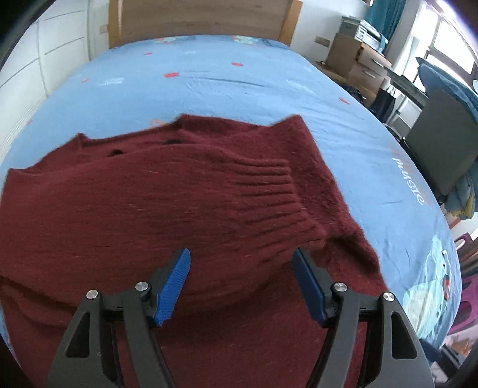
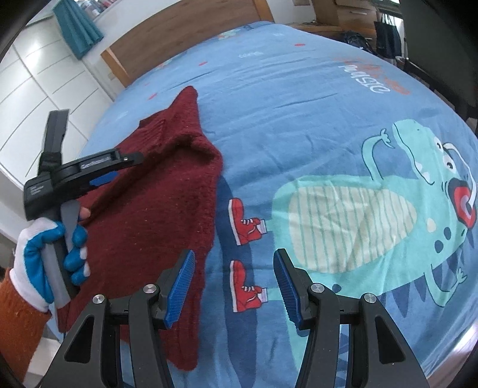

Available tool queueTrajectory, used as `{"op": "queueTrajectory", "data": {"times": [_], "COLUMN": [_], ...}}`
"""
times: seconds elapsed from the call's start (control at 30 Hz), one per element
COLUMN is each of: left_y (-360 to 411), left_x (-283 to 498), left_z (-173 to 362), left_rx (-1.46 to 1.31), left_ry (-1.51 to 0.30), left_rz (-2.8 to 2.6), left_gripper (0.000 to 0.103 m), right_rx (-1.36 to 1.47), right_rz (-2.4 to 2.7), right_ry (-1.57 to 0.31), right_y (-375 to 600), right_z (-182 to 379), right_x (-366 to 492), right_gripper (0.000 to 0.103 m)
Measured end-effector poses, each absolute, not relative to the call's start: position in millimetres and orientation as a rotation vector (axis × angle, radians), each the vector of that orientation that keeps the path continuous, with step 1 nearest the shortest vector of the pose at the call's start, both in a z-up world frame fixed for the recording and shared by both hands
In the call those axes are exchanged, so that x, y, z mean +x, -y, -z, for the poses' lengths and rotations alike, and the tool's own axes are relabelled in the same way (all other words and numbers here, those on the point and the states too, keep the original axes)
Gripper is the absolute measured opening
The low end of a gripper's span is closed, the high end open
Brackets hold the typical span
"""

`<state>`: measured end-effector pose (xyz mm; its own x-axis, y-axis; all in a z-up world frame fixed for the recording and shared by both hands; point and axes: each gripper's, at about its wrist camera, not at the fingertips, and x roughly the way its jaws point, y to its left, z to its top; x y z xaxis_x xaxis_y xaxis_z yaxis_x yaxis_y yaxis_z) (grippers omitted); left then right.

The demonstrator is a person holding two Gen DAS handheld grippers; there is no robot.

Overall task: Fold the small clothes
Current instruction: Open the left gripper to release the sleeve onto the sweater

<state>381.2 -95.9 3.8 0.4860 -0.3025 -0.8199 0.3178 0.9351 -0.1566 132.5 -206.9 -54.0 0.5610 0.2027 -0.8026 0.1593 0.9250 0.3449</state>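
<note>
Fuzzy maroon knit sweater [image 1: 149,203] with ribbed cuff, smooth blue printed bedsheet [image 2: 298,119], both grippers' jaws wide, empty

Sweater [image 1: 179,191] lies on the bed [image 1: 239,77], sleeve [image 1: 269,185] folded across its body. Headboard [image 1: 203,18] behind. Left gripper [image 1: 242,283] over the sweater; right gripper [image 2: 234,286] over the sheet just right of the sweater's edge.

- Soft daylight fills the room, coming from the window [image 1: 448,44] at the upper right of the left wrist view, where it glares white.
- Shadows on the bedsheet [image 2: 298,119] are faint.
- Both views bulge fisheye-style, with dark corners.
- The sweater's [image 1: 149,194] edges are slightly blurred.
</note>
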Motion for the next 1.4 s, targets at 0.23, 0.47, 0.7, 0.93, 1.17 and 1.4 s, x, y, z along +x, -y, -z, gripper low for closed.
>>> {"op": "queueTrajectory", "data": {"times": [0.23, 0.47, 0.7, 0.93, 1.17, 1.4], "left_y": [19.5, -59.1, -106.3, -106.0, -103.7, -105.2], "left_x": [389.6, 412.0, 409.0, 384.5, 384.4, 357.5], "left_z": [4.8, 3.0, 28.1, 20.9, 29.3, 21.4], "left_rx": [-0.019, -0.05, -0.09, -0.067, -0.031, -0.037], "left_ry": [-0.982, -0.953, -1.001, -0.963, -0.985, -0.987], "left_rz": [0.232, 0.033, -0.021, 0.0, -0.011, 0.023], "left_gripper": [0.065, 0.065, 0.069, 0.072, 0.074, 0.074], "right_rx": [0.378, 0.351, 0.328, 0.31, 0.301, 0.301], "right_rz": [-0.043, -0.06, -0.071, -0.082, -0.071, -0.058], "right_ry": [-0.976, -0.99, -1.001, -1.002, -0.993, -0.986], "right_y": [190.3, 174.2, 161.5, 152.4, 152.9, 156.2], "right_z": [47.8, 49.8, 51.0, 48.5, 42.9, 38.1], "right_x": [141.3, 148.7, 158.3, 159.5, 155.6, 147.3], "right_gripper": [0.057, 0.057, 0.057, 0.057, 0.057, 0.057]}}
